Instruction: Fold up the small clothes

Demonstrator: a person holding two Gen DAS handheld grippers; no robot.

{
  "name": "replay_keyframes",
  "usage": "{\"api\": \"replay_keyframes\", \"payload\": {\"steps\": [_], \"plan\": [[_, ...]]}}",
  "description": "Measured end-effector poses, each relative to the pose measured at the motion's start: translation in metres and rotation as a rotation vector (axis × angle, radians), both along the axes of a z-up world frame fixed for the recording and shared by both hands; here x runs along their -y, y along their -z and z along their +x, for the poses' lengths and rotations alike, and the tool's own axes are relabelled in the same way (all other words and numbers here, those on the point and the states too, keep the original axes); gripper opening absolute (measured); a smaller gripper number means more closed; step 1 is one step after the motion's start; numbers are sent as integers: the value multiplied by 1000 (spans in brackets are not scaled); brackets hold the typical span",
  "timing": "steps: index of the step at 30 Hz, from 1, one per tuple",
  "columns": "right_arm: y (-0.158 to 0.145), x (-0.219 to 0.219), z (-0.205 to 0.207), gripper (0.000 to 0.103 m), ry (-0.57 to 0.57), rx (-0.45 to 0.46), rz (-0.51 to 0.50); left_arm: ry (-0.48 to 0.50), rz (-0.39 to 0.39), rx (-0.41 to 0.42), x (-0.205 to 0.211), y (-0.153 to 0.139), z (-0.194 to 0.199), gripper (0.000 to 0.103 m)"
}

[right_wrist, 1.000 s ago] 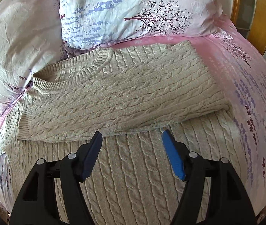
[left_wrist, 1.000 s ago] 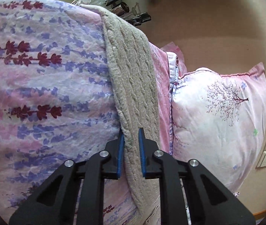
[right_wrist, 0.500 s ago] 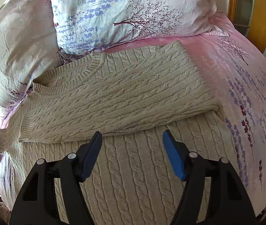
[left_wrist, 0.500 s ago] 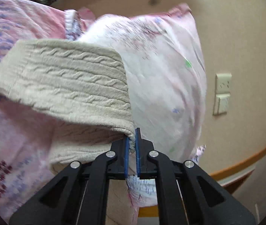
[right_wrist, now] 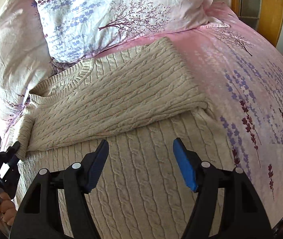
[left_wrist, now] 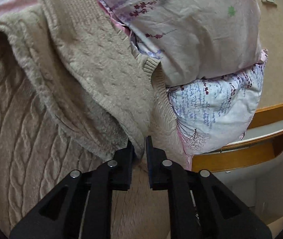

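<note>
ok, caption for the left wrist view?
Left gripper opening around a sleeve edge of the cream sweater, beside stacked pillows.

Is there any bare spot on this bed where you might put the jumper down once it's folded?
Yes: the pink bedspread, right of the cream sweater and below the pillows, lies bare. The head end is crowded, the sweater's collar butting against the pillows.

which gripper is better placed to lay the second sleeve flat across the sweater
Left, probably. The left gripper already has the sleeve between its opening jaws, above the sweater. The right gripper hovers open and empty.
</note>
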State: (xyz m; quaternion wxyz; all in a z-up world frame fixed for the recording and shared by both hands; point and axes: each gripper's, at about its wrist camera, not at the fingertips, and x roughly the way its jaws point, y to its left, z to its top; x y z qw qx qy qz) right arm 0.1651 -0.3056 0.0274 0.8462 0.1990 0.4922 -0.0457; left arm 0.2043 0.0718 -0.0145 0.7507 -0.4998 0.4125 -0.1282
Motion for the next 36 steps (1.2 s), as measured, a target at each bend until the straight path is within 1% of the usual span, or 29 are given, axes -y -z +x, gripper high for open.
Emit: {"api": "replay_keyframes", "payload": {"steps": [2,4,7,8,9,10,11,12,13,14,15,16,17,18,19,21,22,23,24,25,26,27,28,30,31,33,34,36], "plan": [[2,4,-2,69,10,-2,3,-48,-18,2,-14,-3,-3,36],[3,6,-4,69,17,-3,8,-101,-44,6,-31,-8,-1,37],[3,7,-4,69,8,0,5,-159,-81,-16,-49,-10,8,37],[3,7,-5,69,5,2,4,-177,-97,-22,-53,-10,11,32],[2,7,-5,69,2,4,6,-201,-119,-19,-56,-11,14,19],[1,8,-6,69,0,8,5,-217,-162,-10,-57,-13,17,12],[0,9,-7,69,-3,11,0,-231,-187,16,-55,-18,18,8],[-2,10,-8,69,-4,15,-4,-236,-200,54,-50,-26,21,8],[-3,13,-8,69,-2,20,-8,-222,-192,94,-42,-35,25,8],[-4,16,-9,69,2,24,-10,-192,-166,132,-30,-47,29,8],[-6,20,-9,69,9,28,-10,-140,-115,187,-12,-60,34,8],[-7,24,-10,69,18,31,-9,-76,-47,219,7,-72,38,8],[-7,29,-11,69,28,34,-8,0,46,245,29,-82,42,8],[-7,34,-12,69,40,35,-8,94,185,271,57,-91,44,8],[-7,38,-13,69,50,34,-9,193,348,293,87,-97,44,9],[-6,46,-15,69,68,30,-10,412,647,329,150,-94,37,16],[-6,49,-15,69,75,26,-10,516,761,337,178,-87,31,20],[-4,52,-15,69,82,22,-7,597,856,337,199,-78,25,29],[-4,55,-15,69,85,19,-2,663,943,335,215,-67,18,34],[-4,56,-13,69,85,18,5,719,1017,334,228,-58,11,44],[-5,56,-12,68,79,23,16,753,1077,336,234,-51,4,50],[-7,55,-9,68,67,32,27,785,1116,344,237,-46,-2,53],[-10,52,-5,68,45,46,41,795,1125,362,235,-47,-9,56],[-18,45,5,64,-12,77,79,779,1079,380,213,-52,-21,67],[-24,38,11,61,-51,96,102,748,1052,372,195,-55,-26,69],[-39,17,24,58,-156,146,131,655,981,334,157,-64,-26,71],[-47,2,30,57,-217,170,130,594,939,307,132,-67,-27,71],[-62,-36,45,57,-357,206,91,450,875,221,79,-66,-24,71]]}}
